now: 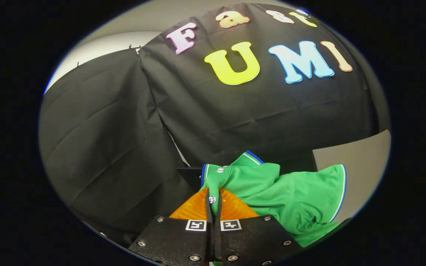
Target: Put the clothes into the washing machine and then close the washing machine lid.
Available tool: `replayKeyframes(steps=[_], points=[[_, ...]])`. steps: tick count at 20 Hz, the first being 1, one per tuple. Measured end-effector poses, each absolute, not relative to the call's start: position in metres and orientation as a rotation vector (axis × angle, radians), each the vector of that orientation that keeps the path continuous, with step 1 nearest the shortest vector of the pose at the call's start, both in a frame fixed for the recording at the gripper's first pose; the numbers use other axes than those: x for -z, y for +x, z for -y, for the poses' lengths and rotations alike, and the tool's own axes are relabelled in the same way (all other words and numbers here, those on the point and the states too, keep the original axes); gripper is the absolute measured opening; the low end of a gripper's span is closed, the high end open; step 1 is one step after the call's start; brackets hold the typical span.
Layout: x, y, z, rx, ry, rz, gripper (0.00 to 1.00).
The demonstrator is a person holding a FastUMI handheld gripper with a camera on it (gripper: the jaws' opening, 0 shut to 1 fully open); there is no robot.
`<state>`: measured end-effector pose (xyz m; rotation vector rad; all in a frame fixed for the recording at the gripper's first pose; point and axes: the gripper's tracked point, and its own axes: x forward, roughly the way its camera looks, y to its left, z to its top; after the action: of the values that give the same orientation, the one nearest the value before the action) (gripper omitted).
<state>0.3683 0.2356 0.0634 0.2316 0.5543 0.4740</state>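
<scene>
Pinching the green shirt (272,192) by its button placket between pressed-together gripper (213,201) fingers, risking slippage since most fabric is dangling free.

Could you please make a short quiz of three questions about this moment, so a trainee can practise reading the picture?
1. True or false: the gripper is shut on the green shirt.
2. Which part of the shirt lies between the fingers?
A. a sleeve hem
B. the buttoned placket below the collar
C. a pocket
3. Fill in: most of the shirt's fabric hangs to the ____ of the fingers, in front of the black cloth wall.

Key
1. True; both fingers press on a fold of fabric.
2. B; a white button sits right at the fingertips, another just ahead of them.
3. right
</scene>
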Motion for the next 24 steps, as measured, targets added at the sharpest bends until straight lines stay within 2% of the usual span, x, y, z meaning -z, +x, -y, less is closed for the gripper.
replayKeyframes(steps=[12,24], points=[[0.019,0.371,-0.3,-0.486,0.211,-0.649,0.0],[0.119,0.366,-0.302,-0.401,0.107,-0.757,0.0]])
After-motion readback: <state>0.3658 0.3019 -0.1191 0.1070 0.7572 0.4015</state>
